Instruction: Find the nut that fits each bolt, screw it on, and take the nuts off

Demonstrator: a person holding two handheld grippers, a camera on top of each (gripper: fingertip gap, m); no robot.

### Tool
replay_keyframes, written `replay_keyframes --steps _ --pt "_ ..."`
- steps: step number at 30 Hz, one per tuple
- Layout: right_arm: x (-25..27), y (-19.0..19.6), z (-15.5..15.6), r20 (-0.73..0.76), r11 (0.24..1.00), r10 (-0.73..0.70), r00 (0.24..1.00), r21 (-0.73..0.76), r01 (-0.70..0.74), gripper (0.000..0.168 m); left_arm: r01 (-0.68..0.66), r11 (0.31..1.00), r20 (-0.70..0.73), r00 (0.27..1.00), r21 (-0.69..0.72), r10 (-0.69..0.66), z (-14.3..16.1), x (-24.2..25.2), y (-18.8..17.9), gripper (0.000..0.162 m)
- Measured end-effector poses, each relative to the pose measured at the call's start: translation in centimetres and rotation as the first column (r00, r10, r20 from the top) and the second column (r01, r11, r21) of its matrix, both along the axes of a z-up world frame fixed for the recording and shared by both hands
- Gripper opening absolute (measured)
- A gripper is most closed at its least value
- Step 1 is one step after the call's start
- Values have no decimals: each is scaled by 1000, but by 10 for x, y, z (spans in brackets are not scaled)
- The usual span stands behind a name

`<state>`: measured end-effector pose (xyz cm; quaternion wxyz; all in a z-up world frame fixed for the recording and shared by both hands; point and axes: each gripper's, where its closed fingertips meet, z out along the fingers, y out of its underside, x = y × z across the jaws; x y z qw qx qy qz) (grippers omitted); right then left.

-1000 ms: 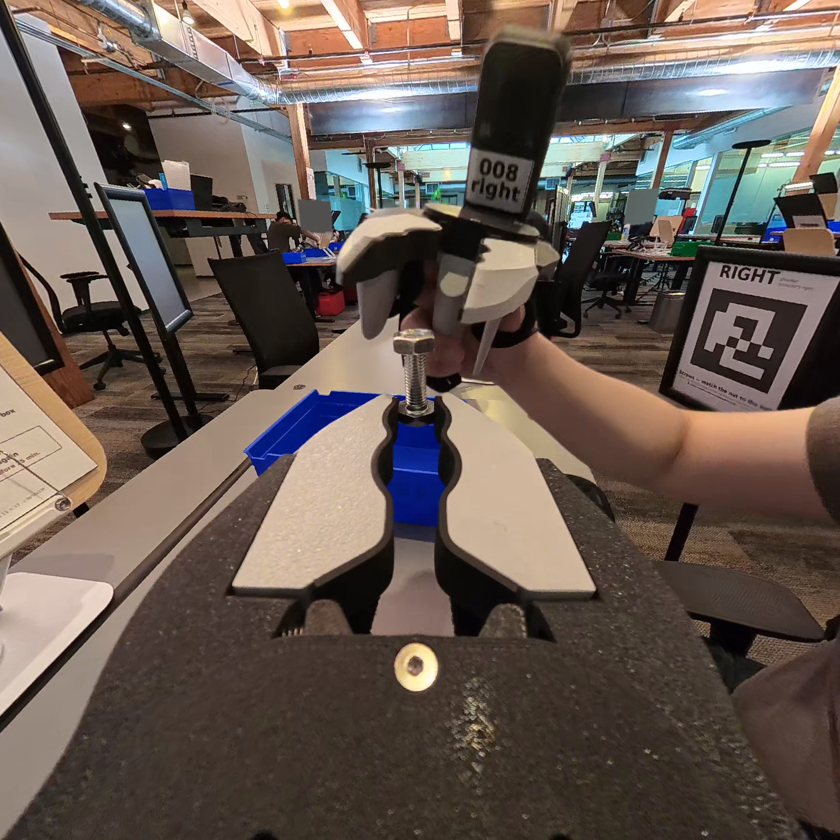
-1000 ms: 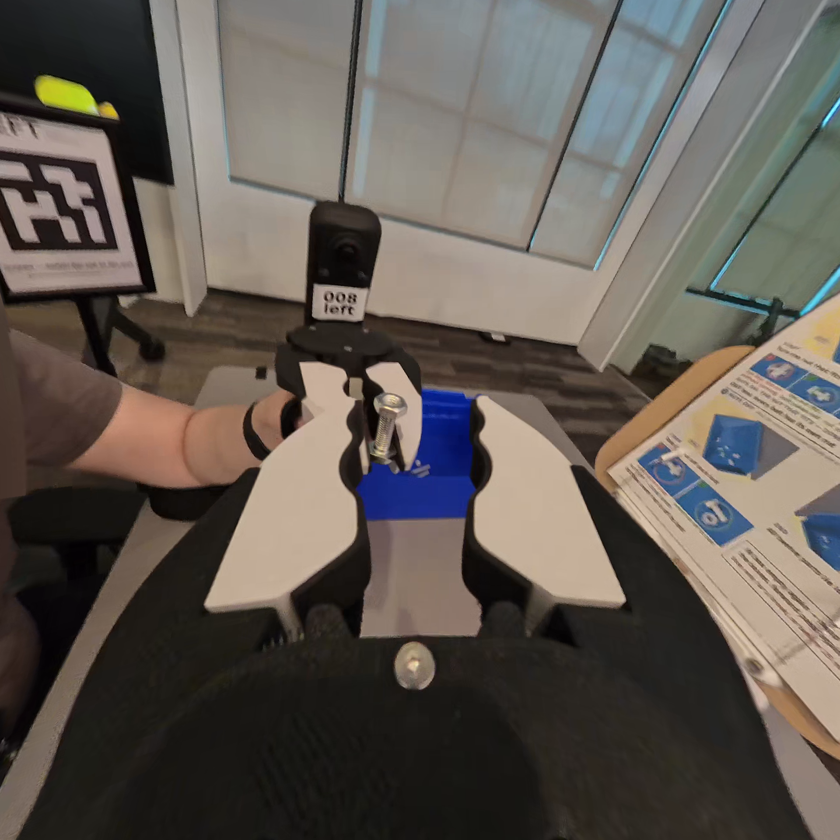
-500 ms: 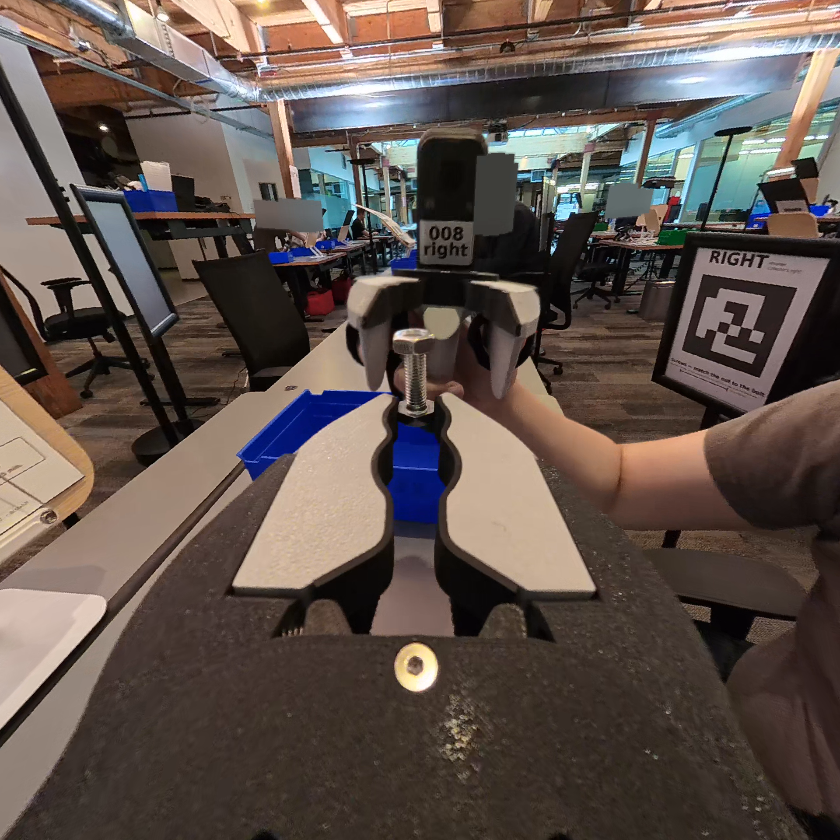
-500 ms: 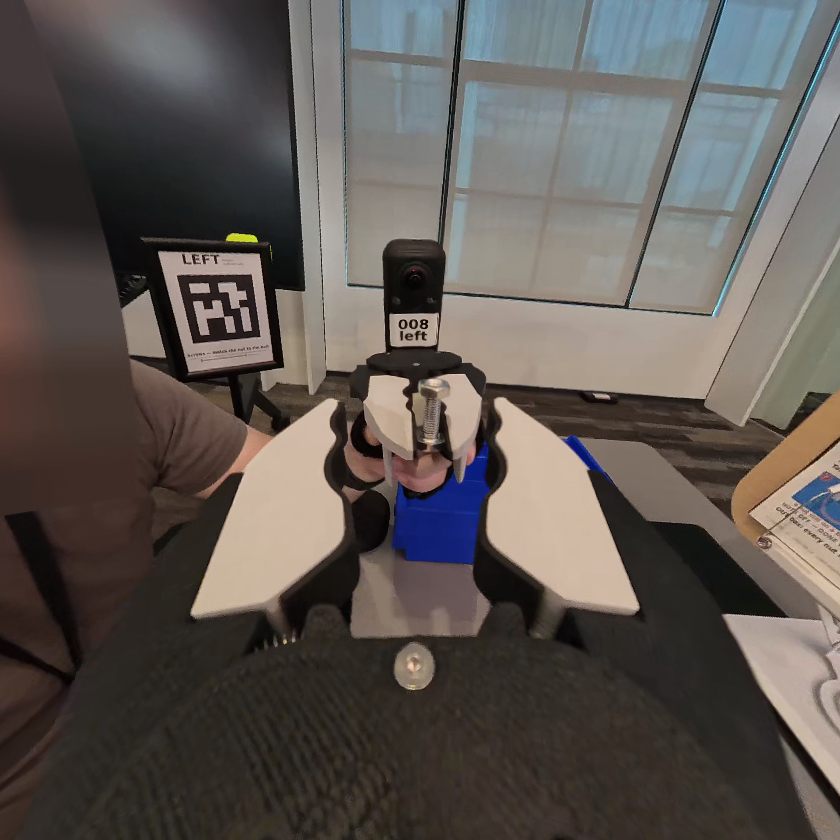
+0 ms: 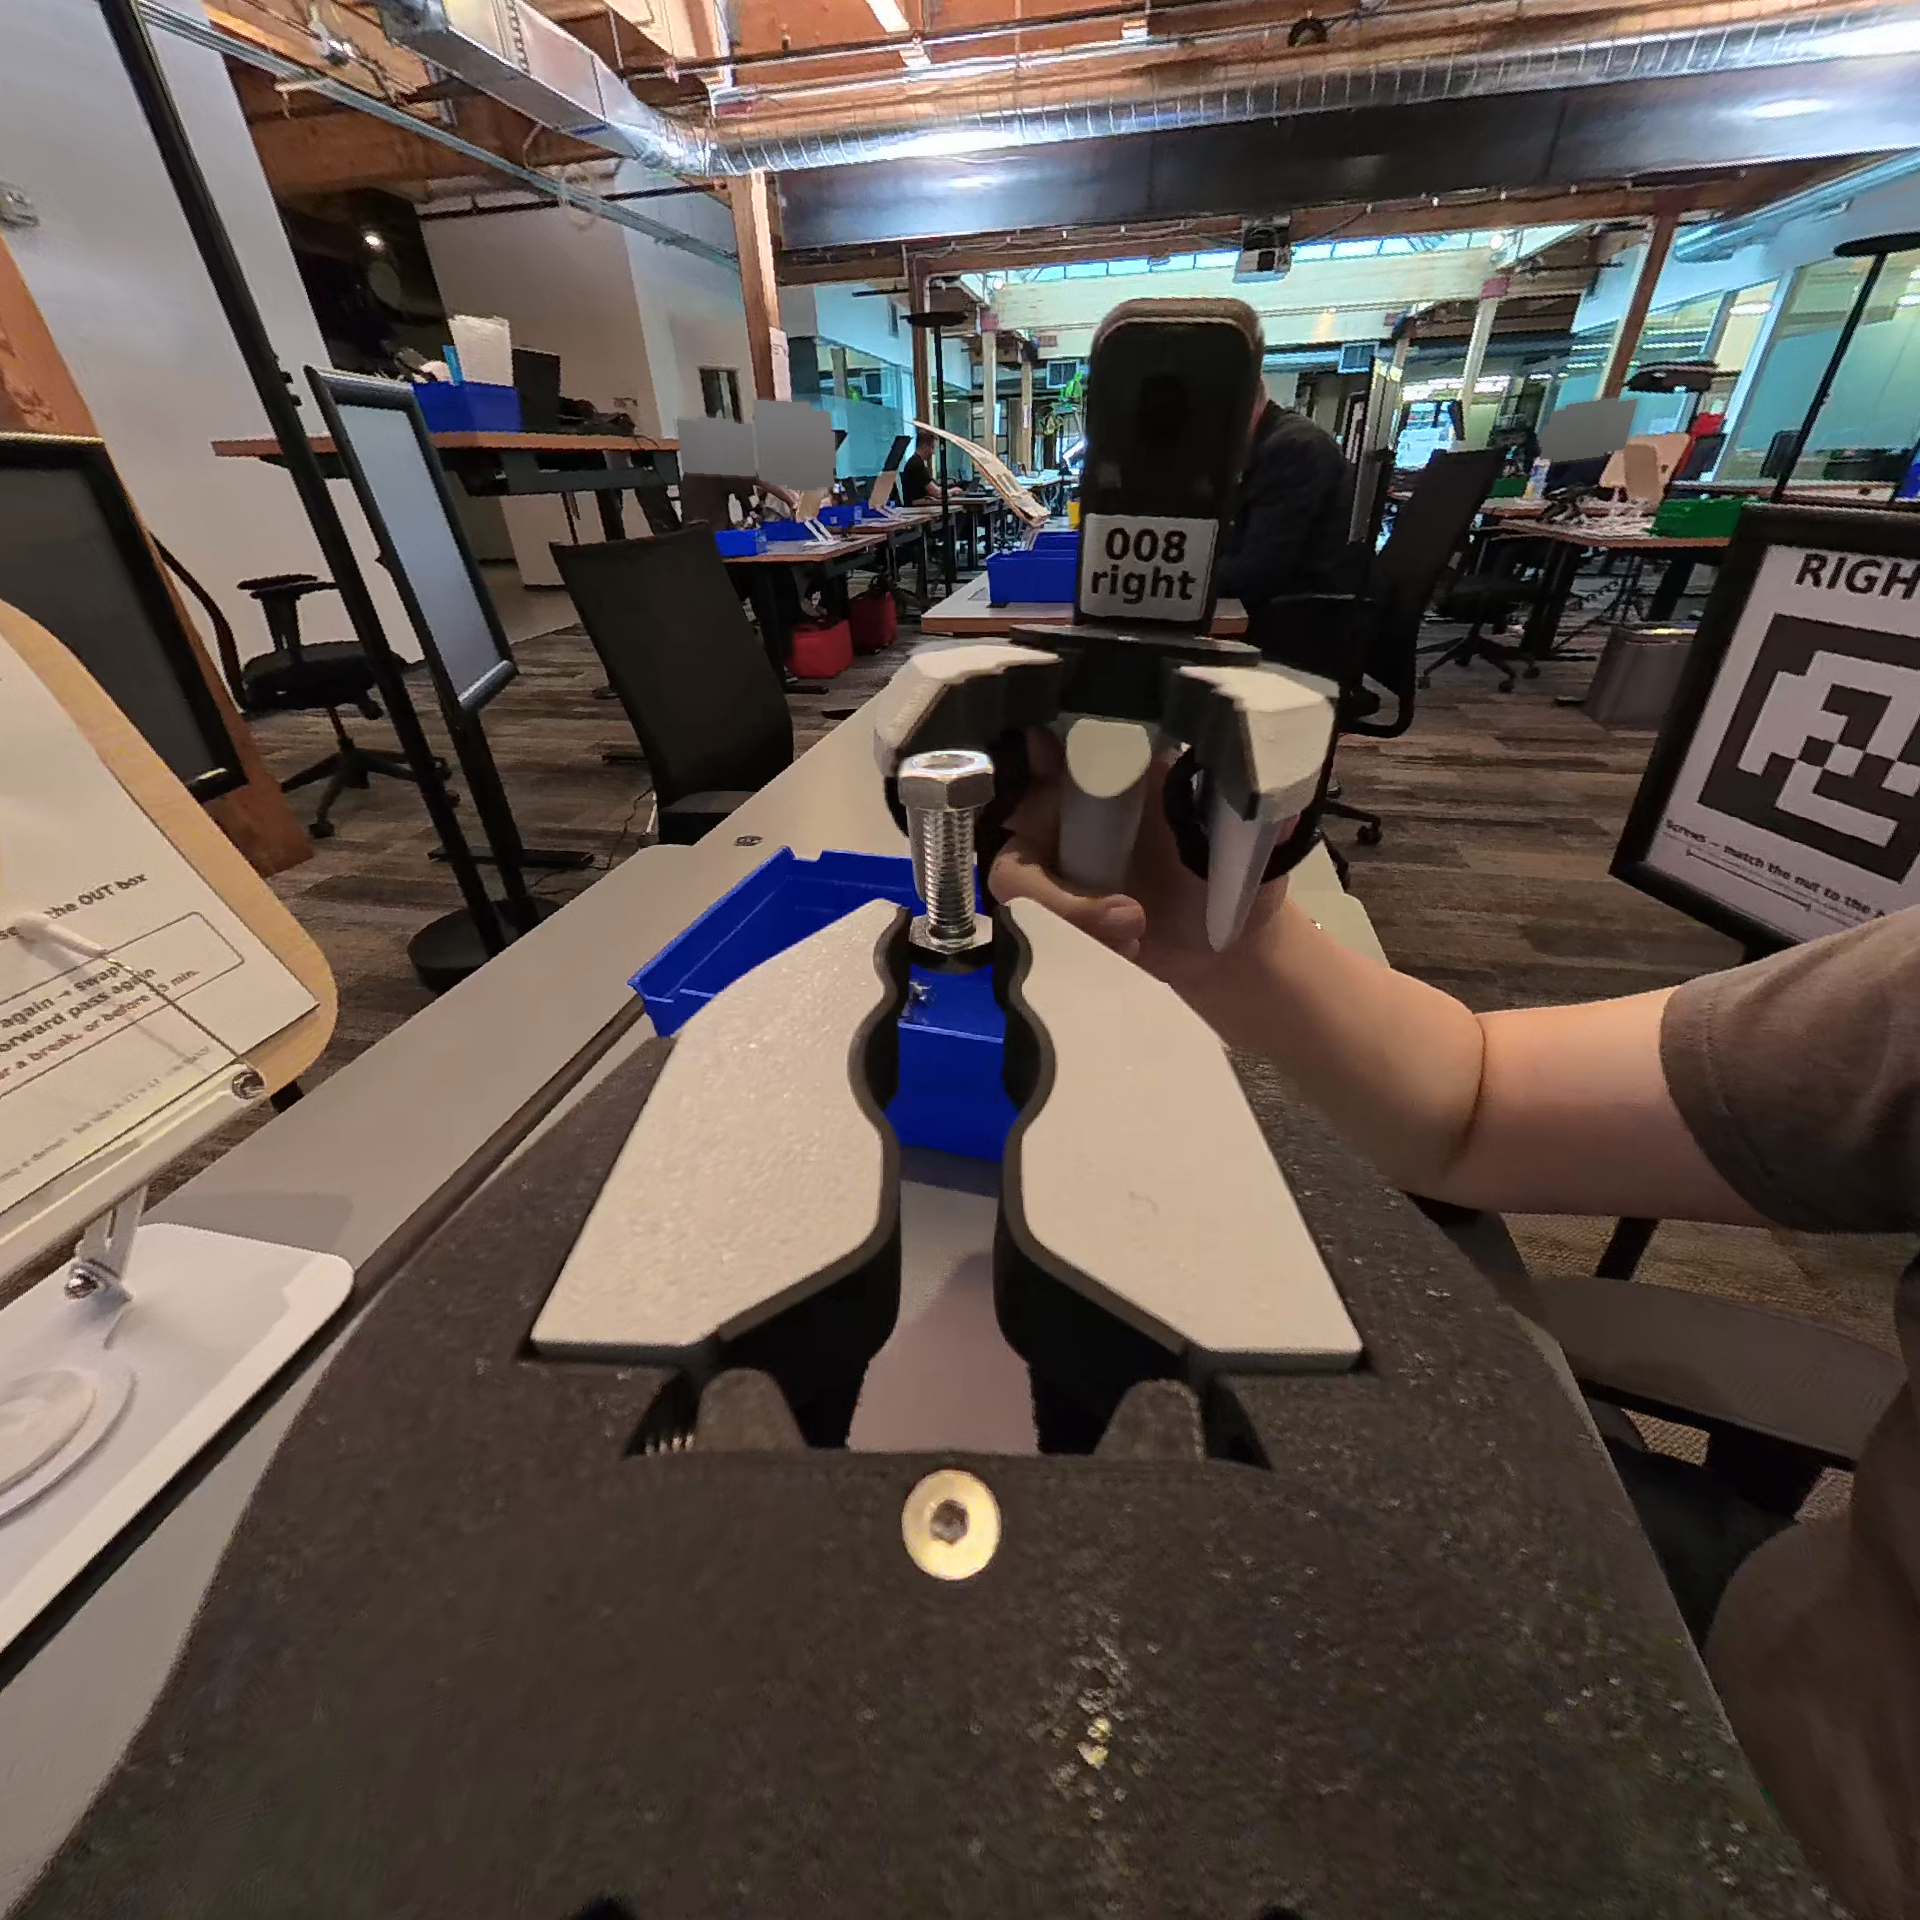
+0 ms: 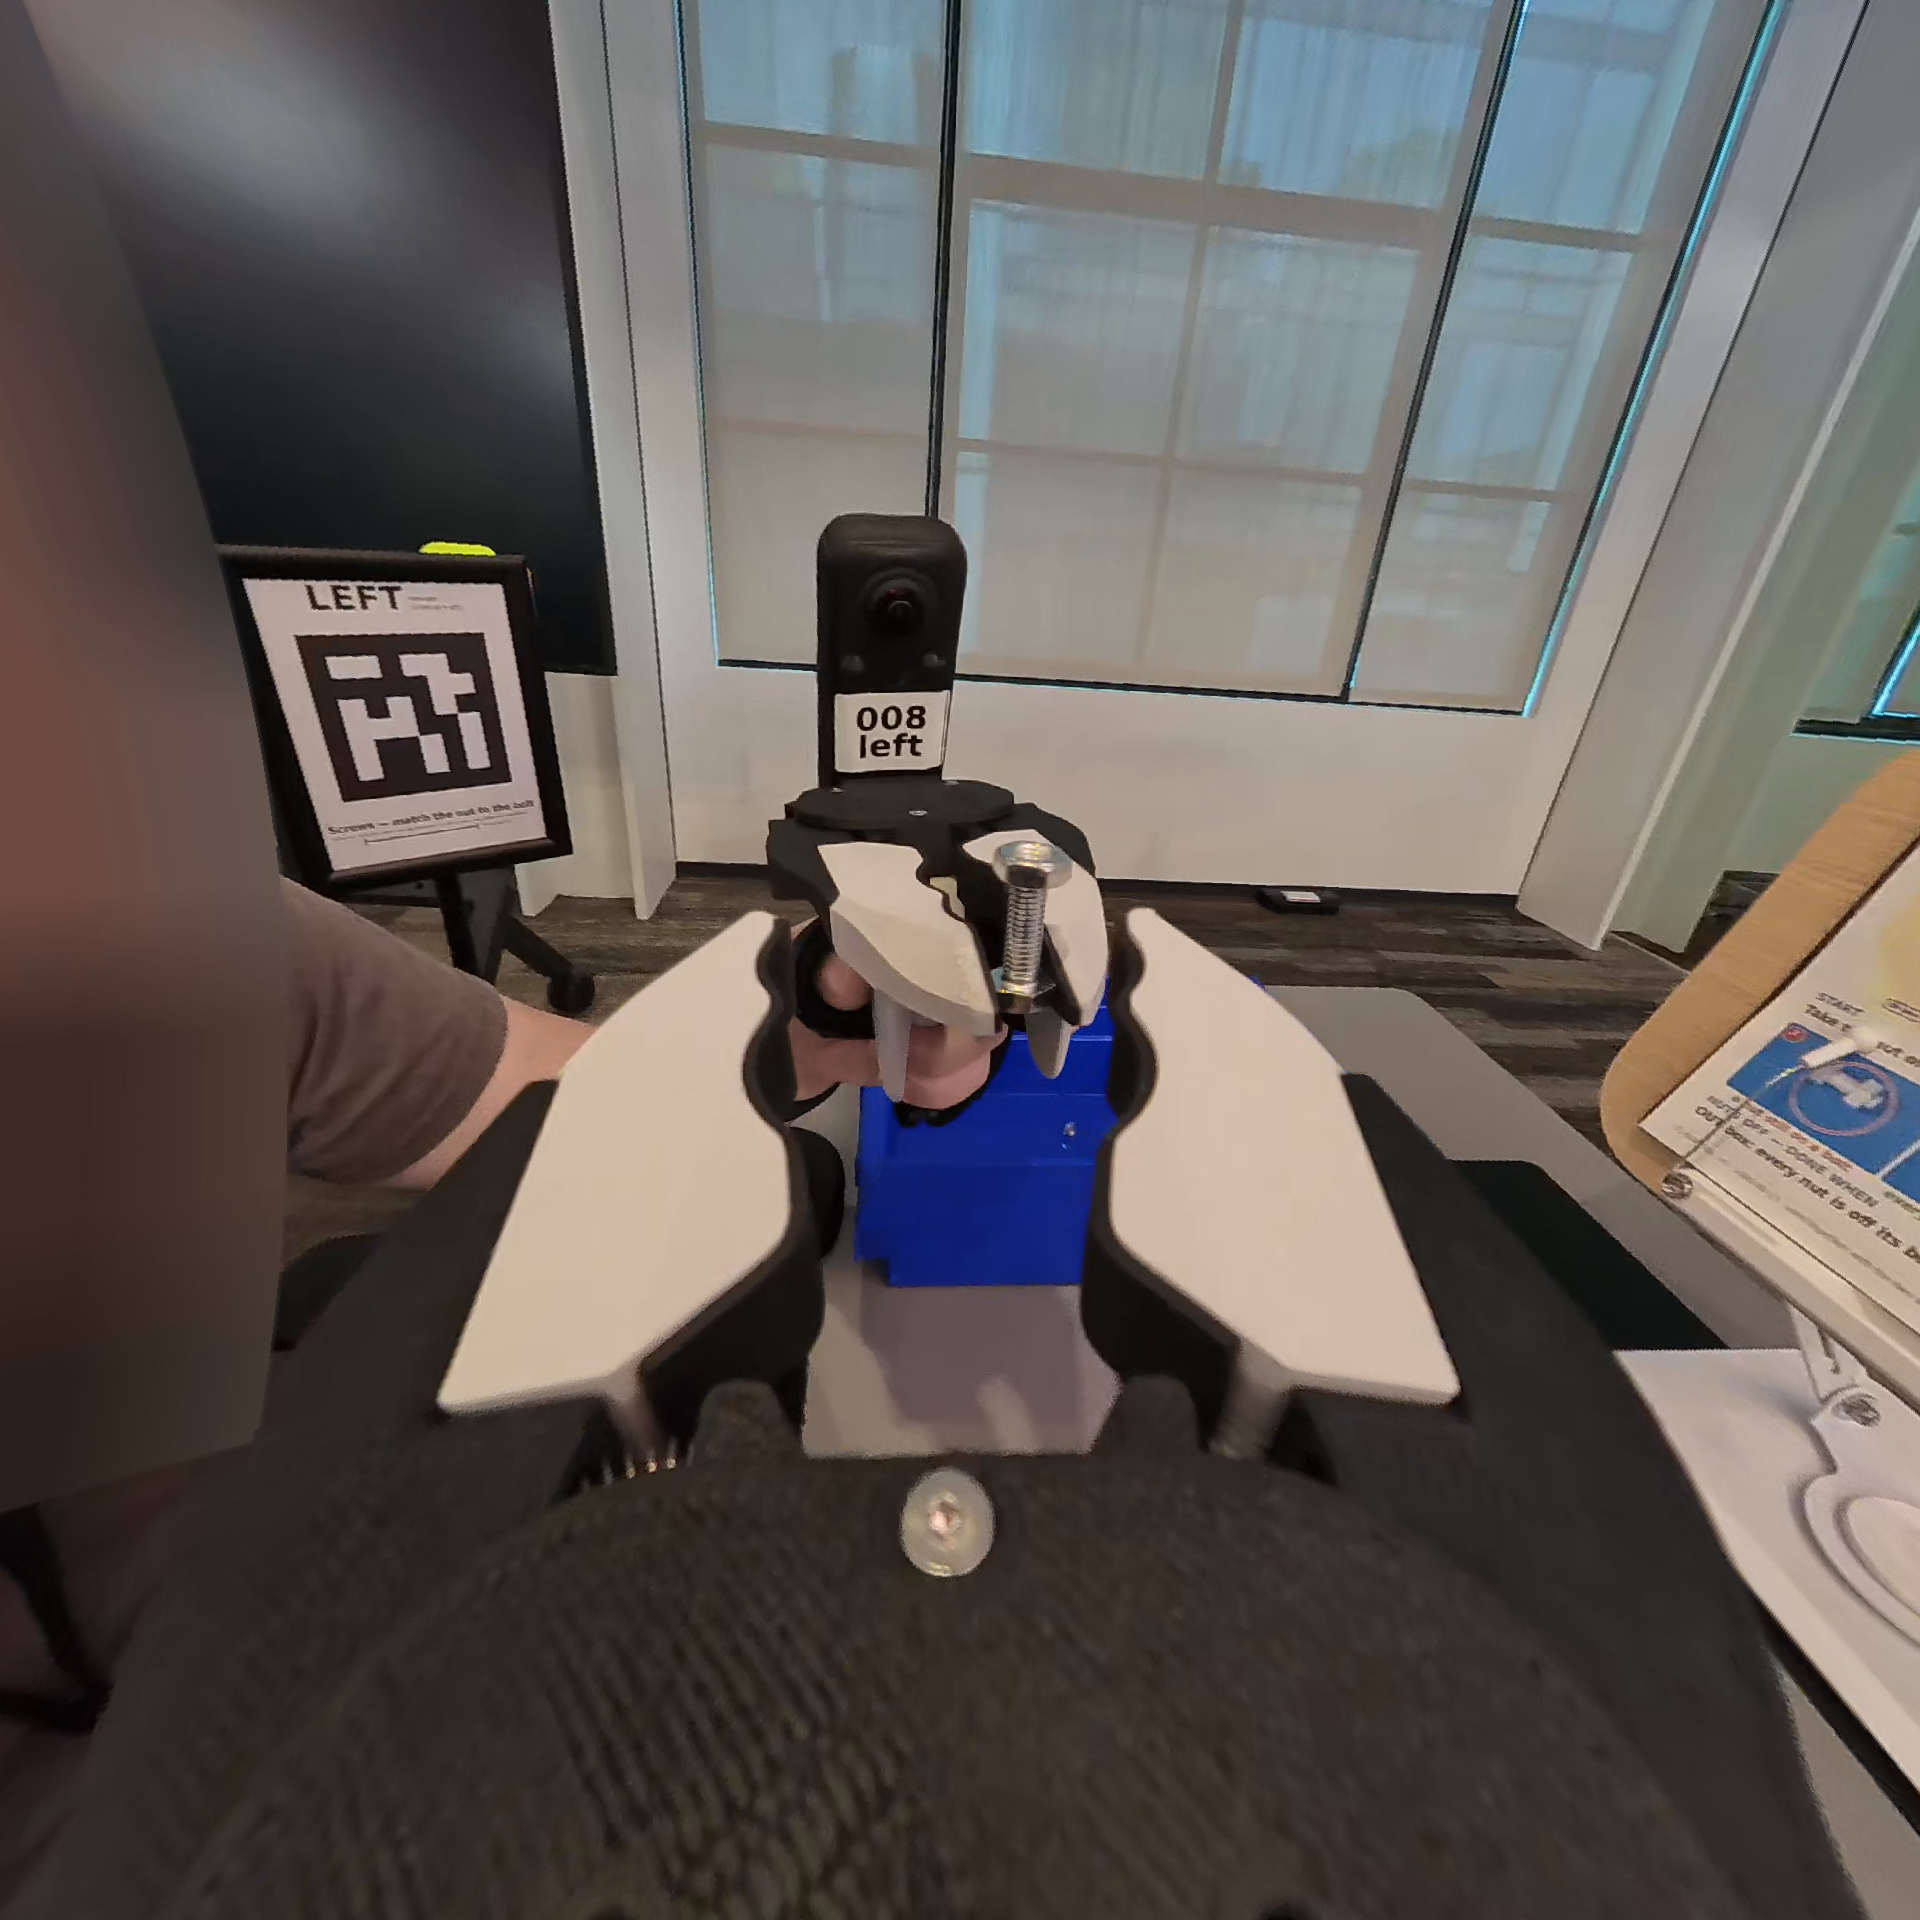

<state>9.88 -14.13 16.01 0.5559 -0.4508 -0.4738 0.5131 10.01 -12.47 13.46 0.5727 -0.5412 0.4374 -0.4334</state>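
Note:
My left gripper is shut on a nut at its fingertips. A silver bolt stands upright in the nut, head up. The right wrist view shows the same bolt and nut in the left gripper, which faces the camera. My right gripper is open and empty, its jaws wide apart. In the left wrist view it hangs just behind and to the right of the bolt, not touching it.
Two blue bins sit on the grey table below the grippers. An instruction board stands at the table's side. A framed marker sign stands to the right, another beside the person's arm. Both grippers' tips are close together, under 4 cm apart.
The right gripper has come away from above the bolt head and moved right and lower, staying open. The left gripper still holds the nut and bolt upright.

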Motion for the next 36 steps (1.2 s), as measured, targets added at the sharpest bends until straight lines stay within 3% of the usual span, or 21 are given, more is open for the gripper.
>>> replay_keyframes --steps 36 --pt "-8 -11 2 17 995 -67 998 80 66 58 -1 1000 -15 1000 4 1 -2 2 -3 14"
